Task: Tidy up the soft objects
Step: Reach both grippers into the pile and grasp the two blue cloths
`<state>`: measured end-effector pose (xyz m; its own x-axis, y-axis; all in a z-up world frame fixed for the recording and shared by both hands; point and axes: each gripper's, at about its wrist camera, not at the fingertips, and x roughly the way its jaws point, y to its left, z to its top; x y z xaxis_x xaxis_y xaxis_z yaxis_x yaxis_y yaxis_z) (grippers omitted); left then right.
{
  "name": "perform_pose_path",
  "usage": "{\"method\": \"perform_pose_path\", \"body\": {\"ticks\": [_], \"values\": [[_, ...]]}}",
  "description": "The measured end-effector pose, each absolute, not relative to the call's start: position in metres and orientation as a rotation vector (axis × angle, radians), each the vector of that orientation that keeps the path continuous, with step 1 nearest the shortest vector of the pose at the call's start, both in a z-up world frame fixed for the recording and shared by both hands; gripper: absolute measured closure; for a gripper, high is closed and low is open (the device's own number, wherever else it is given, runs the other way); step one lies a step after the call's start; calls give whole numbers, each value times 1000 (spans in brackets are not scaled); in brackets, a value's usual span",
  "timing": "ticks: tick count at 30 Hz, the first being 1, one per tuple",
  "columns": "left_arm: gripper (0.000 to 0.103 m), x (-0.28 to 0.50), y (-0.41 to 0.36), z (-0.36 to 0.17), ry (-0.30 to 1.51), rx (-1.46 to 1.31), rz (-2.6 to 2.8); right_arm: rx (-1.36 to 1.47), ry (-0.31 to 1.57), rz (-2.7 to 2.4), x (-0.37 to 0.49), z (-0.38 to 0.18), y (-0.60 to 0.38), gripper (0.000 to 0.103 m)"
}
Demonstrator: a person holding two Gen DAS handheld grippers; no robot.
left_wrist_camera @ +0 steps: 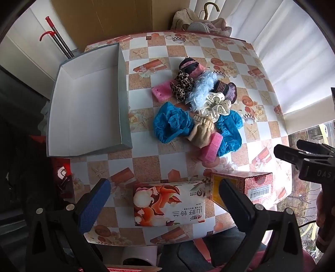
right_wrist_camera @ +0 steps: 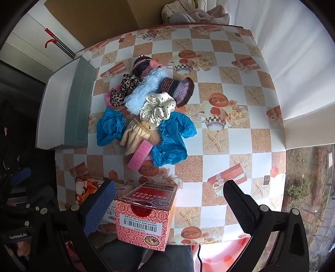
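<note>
A heap of soft things lies mid-table: two blue shoe covers (left_wrist_camera: 171, 125) (right_wrist_camera: 171, 138), a cream dotted scrunchie (left_wrist_camera: 217, 105) (right_wrist_camera: 157, 109), a leopard scrunchie (left_wrist_camera: 182, 84) (right_wrist_camera: 123, 89), a pale blue fluffy piece (left_wrist_camera: 202, 87) (right_wrist_camera: 142, 90), a beige sock (left_wrist_camera: 202, 130) (right_wrist_camera: 135, 136), pink sponges (left_wrist_camera: 211, 149) (right_wrist_camera: 140, 154) and knitted pieces (right_wrist_camera: 178, 90). An empty white-lined grey box (left_wrist_camera: 83, 100) (right_wrist_camera: 77, 104) stands to the left. My left gripper (left_wrist_camera: 165, 203) is open and empty above a tissue pack (left_wrist_camera: 167, 203). My right gripper (right_wrist_camera: 169, 205) is open and empty above a red carton (right_wrist_camera: 146, 215).
The table (right_wrist_camera: 240, 129) has a checkered orange-and-white cloth. The red carton also shows in the left wrist view (left_wrist_camera: 251, 186). Cardboard (left_wrist_camera: 104, 18) and a pile of clothes (left_wrist_camera: 201, 23) stand behind the table. White curtains (right_wrist_camera: 293, 52) hang at the right.
</note>
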<state>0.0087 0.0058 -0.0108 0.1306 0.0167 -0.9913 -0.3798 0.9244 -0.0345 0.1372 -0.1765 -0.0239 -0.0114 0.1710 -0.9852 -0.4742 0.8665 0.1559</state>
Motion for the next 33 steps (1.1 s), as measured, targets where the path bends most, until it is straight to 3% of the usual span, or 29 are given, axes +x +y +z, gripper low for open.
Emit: {"method": "perform_pose_path", "body": {"ticks": [15, 25, 30, 33], "values": [[0, 111, 19, -123, 1504, -290, 333, -437, 1597, 515, 206, -142, -151, 0], [0, 133, 37, -194, 1596, -398, 390, -563, 1574, 536, 213, -204, -125, 0], [14, 154, 39, -222, 1587, -452, 349, -538, 1548, 376, 238, -205, -165, 0], [16, 154, 52, -236, 1579, -472, 347, -480, 1558, 347, 252, -197, -190, 0]]}}
